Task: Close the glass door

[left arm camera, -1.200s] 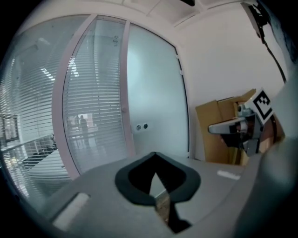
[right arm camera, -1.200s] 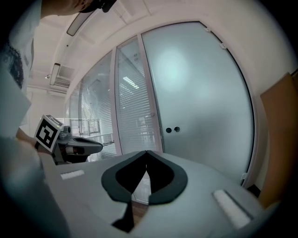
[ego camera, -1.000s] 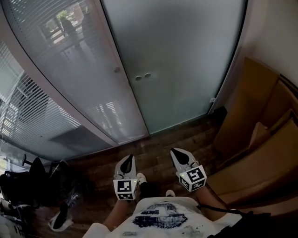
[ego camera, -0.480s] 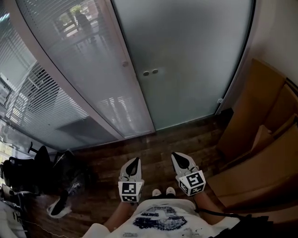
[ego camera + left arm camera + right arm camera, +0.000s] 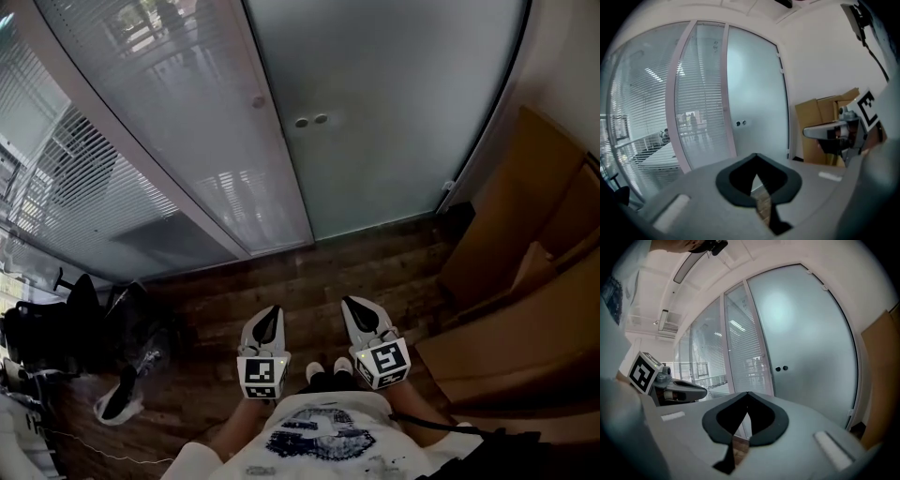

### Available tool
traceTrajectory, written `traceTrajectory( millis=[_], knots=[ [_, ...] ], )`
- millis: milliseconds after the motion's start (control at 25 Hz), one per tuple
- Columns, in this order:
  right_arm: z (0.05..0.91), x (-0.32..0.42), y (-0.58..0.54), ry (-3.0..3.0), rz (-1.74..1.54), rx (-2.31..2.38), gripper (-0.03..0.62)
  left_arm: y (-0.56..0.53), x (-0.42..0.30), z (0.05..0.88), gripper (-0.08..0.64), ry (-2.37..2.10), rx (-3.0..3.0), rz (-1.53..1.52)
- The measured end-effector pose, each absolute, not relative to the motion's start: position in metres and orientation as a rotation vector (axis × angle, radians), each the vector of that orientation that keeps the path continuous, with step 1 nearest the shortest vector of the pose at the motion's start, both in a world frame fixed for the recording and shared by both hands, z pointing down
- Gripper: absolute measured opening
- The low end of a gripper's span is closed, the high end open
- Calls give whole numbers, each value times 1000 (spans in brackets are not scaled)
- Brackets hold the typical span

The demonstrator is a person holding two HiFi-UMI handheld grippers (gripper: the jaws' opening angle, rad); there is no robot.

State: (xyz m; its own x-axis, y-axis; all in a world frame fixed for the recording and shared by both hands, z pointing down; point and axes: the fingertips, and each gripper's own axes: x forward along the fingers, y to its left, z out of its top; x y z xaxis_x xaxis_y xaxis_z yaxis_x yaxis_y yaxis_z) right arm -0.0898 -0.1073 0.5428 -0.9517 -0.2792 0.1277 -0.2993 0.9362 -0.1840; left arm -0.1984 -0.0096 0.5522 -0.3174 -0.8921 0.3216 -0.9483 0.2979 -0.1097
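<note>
The frosted glass door (image 5: 394, 112) fills the wall ahead, with two small round fittings (image 5: 311, 121) near its left edge, and lies flush with the frame beside it. My left gripper (image 5: 272, 311) and right gripper (image 5: 352, 305) hover side by side over the wooden floor, close to the person's body and well short of the door. Both are shut and hold nothing. In the left gripper view the left gripper (image 5: 754, 157) points at the door (image 5: 757, 93), with the right gripper (image 5: 820, 132) alongside. The right gripper (image 5: 747, 394) faces the door (image 5: 806, 343) too.
A glass partition with slatted blinds (image 5: 159, 122) runs to the door's left. Flat cardboard boxes (image 5: 525, 281) lean at the right. Dark chairs and bags (image 5: 56, 337) crowd the left, with a shoe (image 5: 117, 403) on the wooden floor (image 5: 309, 272).
Both grippers have drawn back a little from the door, staying shut. More floor shows between them and the door in the head view.
</note>
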Motion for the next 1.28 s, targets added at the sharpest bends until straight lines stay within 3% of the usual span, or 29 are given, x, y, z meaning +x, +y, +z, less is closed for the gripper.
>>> traceTrajectory(
  millis=[1280],
  knots=[
    [517,-121,-91,-2991,195,462,8,17,-236,537,2,-2418,1693,360]
  ],
)
